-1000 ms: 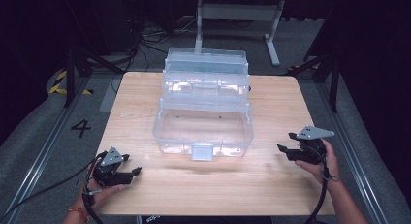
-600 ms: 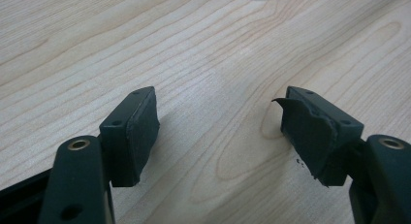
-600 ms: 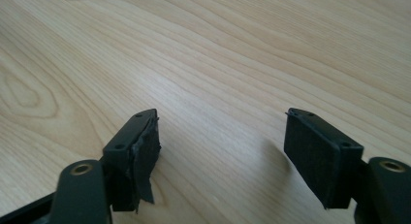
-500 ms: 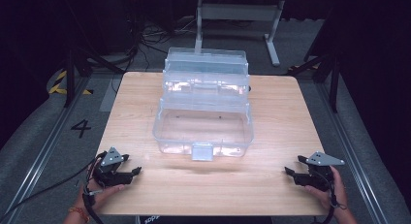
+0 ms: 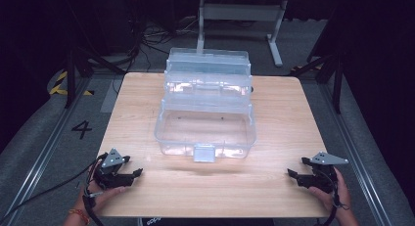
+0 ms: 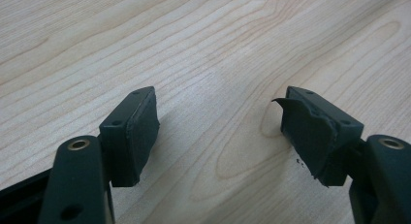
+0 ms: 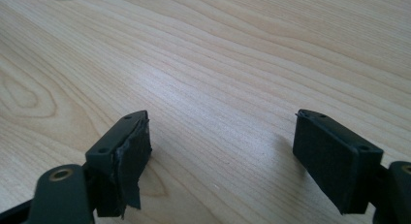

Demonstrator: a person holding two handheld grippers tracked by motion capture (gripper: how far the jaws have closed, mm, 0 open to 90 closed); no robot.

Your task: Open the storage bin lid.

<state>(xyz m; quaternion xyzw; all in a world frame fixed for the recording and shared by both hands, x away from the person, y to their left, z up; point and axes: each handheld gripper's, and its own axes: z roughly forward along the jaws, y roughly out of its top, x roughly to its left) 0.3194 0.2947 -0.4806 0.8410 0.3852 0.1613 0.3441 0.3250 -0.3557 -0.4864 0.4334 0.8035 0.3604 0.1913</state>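
Clear glossy plastic box (image 5: 205,116) on a smooth, matt light-wood table (image 5: 274,187).

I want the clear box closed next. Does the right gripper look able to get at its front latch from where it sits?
Probably yes. The right gripper rests open and empty near the table's front right corner, and bare wood lies between it and the front latch of the clear tiered box.

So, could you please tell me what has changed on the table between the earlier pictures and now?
The right gripper has come down from beside the clear plastic box to the near right corner of the table, and its jaws have just been opening with nothing between them. Nothing was picked up or released. The left gripper stayed at the near left corner, jaws open and empty, and the box did not move.
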